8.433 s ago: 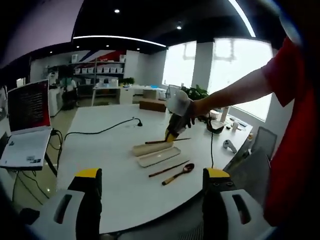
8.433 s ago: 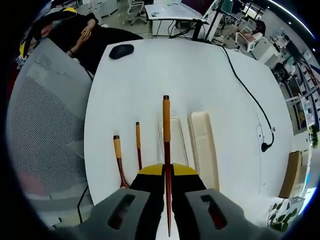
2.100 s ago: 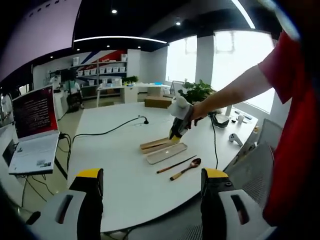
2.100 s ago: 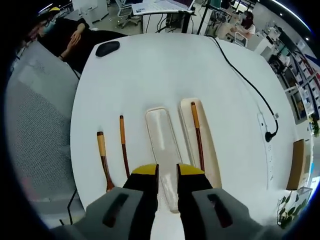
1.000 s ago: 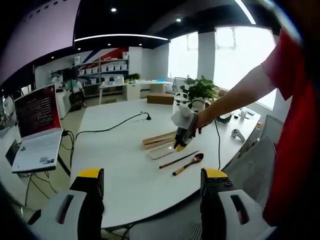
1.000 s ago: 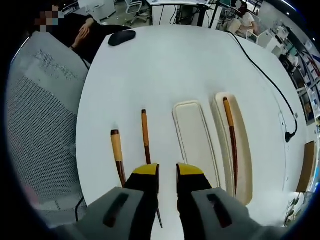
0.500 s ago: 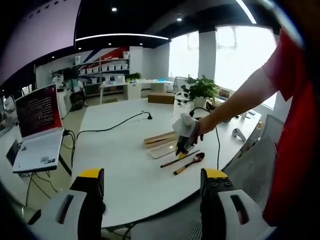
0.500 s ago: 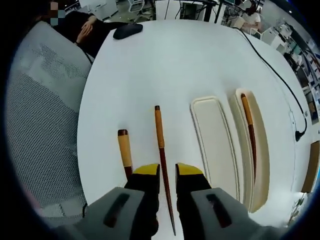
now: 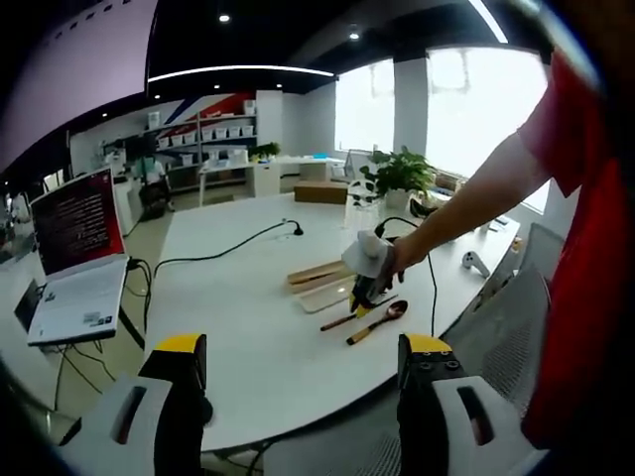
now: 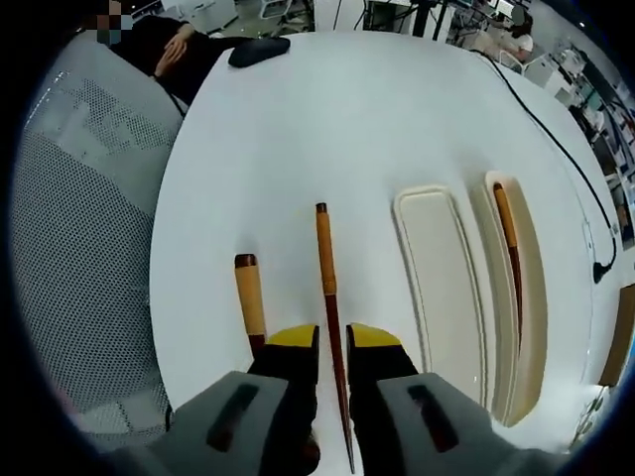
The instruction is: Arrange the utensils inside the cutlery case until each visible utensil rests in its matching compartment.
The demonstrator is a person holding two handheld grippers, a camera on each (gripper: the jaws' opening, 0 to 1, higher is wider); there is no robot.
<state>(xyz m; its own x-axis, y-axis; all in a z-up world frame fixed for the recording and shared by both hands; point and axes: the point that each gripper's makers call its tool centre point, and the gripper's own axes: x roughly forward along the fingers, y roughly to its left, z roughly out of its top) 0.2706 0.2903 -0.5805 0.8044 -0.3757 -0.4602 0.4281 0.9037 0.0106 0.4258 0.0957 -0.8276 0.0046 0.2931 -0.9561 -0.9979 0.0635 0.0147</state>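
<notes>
the right tongs [image 10: 332,342] straddle a loose chopstick [image 10: 328,288] on the white desk [image 10: 327,119], jaws narrowed to either side of its thin dark shaft but not yet visibly pinching it. its mate [image 10: 508,248] already lies in the cutlery case's tray [image 10: 531,327], with the lid [image 10: 442,288] alongside and a wooden spoon [image 10: 250,297] just beside the tongs. the stick looks light, stiff and smooth, likely to roll or pivot, so a hold near mid-length would steady it best. the spoon handle lies close enough to be nudged. the left tongs [image 9: 298,397] hang wide and empty, well back from the work. a computer mouse [image 10: 260,52] and a cable [image 10: 556,139] lie well clear.
</notes>
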